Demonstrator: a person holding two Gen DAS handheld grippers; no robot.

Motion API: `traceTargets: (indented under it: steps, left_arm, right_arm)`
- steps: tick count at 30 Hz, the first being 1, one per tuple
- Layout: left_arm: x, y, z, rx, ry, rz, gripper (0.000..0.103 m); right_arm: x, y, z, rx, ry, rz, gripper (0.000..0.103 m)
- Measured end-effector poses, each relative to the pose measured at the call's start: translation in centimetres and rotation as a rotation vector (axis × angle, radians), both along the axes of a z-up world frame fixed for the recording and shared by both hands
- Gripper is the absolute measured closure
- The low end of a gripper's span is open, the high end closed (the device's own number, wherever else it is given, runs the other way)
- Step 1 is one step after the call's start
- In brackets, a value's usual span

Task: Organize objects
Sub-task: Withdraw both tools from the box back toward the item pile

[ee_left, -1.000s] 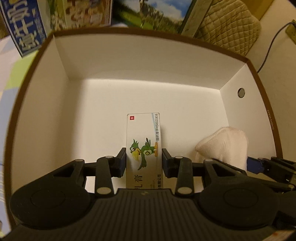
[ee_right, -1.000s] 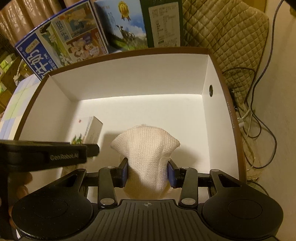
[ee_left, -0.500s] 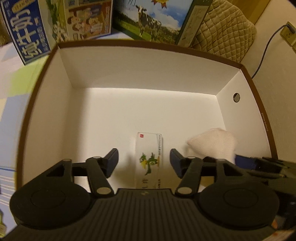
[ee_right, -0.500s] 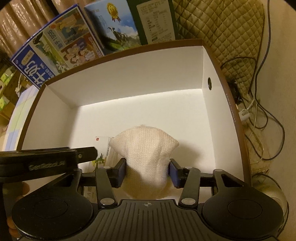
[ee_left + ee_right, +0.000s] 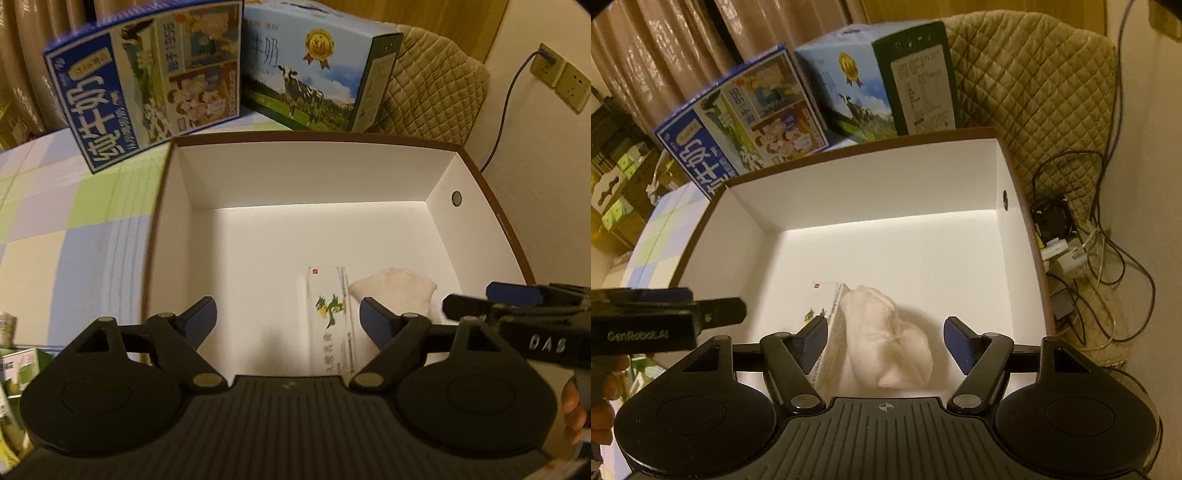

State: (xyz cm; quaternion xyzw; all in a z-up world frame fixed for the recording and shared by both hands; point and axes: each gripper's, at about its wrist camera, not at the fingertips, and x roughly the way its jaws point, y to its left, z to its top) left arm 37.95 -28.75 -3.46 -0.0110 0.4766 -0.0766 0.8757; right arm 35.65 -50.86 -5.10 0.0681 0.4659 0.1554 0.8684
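Both our tools, left [image 5: 288,319] and right [image 5: 884,336], gape wide and empty above the box's [image 5: 476,173] near edge; carton [image 5: 328,314] lies lengthwise toward its far edge, touching cloth bundle [image 5: 886,343] on its right

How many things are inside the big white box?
2. A small carton with a green bird lies on the box floor near the front, and a white cloth bundle rests right beside it. The grippers may hide something at the front edge.
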Motion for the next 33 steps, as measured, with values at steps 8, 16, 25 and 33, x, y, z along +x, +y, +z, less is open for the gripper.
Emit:
traceTargets:
  steps: [8,16,25,33]
  left_arm:
    - [-3.9,2.1,1.8,-0.008,-0.03,-0.005,0.016]
    - [-7.4,4.2,2.9,-0.018,-0.047,-0.049,0.013]
    - [-11.1,7.9,3.7,-0.031,-0.058,-0.103,0.013]
    - [-13.8,12.0,3.6,-0.047,-0.044,-0.121,0.013]
  right_arm:
    - [-4.0,0.7,1.9,0.028,-0.034,-0.04,0.036]
    - [-8.5,2.1,3.9,0.045,-0.07,-0.099,0.036]
    - [-13.2,5.0,5.1,0.054,-0.079,-0.16,0.036]
    - [-16.4,8.1,5.0,0.072,-0.065,-0.178,0.036]
